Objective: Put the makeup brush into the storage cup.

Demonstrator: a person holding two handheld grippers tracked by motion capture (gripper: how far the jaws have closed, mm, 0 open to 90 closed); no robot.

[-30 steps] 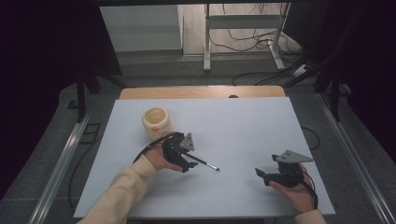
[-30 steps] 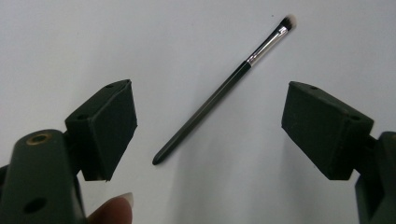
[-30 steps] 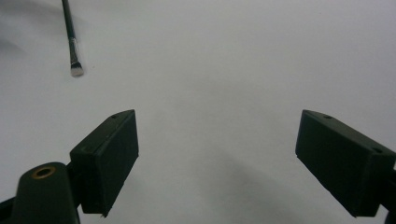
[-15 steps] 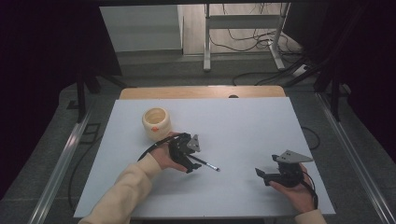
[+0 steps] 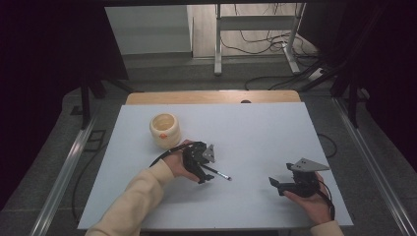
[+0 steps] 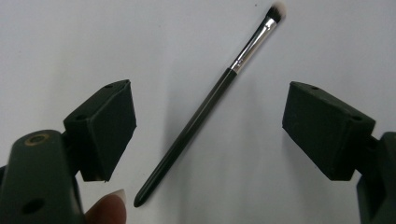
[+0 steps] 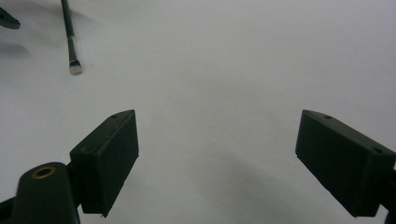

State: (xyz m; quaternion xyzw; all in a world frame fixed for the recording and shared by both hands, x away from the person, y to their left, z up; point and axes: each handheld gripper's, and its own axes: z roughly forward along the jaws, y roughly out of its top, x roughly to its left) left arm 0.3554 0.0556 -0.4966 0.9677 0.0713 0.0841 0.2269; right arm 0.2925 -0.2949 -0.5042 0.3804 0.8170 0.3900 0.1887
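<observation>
A thin makeup brush (image 6: 212, 100) with a black handle, silver ferrule and pale tip lies flat on the white table (image 5: 255, 132). My left gripper (image 6: 210, 126) is open and hovers low over the brush, one jaw on each side of the handle, neither touching it. In the high view the left gripper (image 5: 205, 178) sits at the table's middle left, with the brush (image 5: 220, 173) pointing out to its right. My right gripper (image 5: 275, 184) rests near the front right edge, open with nothing between its jaws. The right gripper view has the brush (image 7: 70, 37) far off at the upper left.
A cream-coloured round pot (image 5: 164, 129) stands behind the left hand, toward the table's back left. A wooden strip (image 5: 211, 97) runs along the table's far edge. Metal rails run down both sides of the table, and cables lie on the floor beyond it.
My left gripper has crept slightly right and lower over the brush. The brush and the right gripper have stayed where they were.
</observation>
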